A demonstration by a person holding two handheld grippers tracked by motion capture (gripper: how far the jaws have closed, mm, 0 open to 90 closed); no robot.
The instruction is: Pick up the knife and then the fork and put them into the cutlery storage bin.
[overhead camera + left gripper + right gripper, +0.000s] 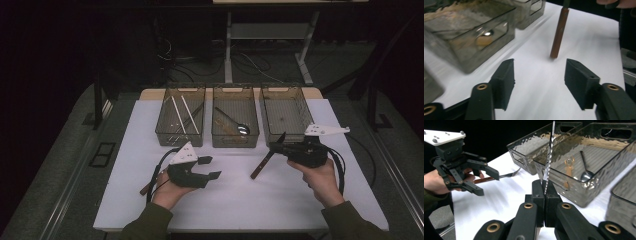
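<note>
Fingers, right [539, 195]: pressed tight together on the serrated steel blade of the brown wooden-handled table knife [548, 157], so my right gripper [276, 148] has it by the metal, not the handle
Fingers, left [504, 75]: parted about halfway, nothing between them; my left gripper [212, 167] hovers low over the white table top [240, 200]
Knife, place: in the air in front of the three smoked clear plastic trays [235, 142], between my two grippers, handle end low, close to the table
Risk, trays: I judge the blade tip could knock a tray wall if I swing it in carelessly
Risk, grip: smooth thin steel in flat pads, heavy handle hanging; it may pivot or slip out
Risk, left hand: the fork with a brown handle [509, 175] lies just behind it and could be nudged
Knife, long axis: slanted, steep
Knife, pointing: tip up towards the trays, handle down towards me and my left
</note>
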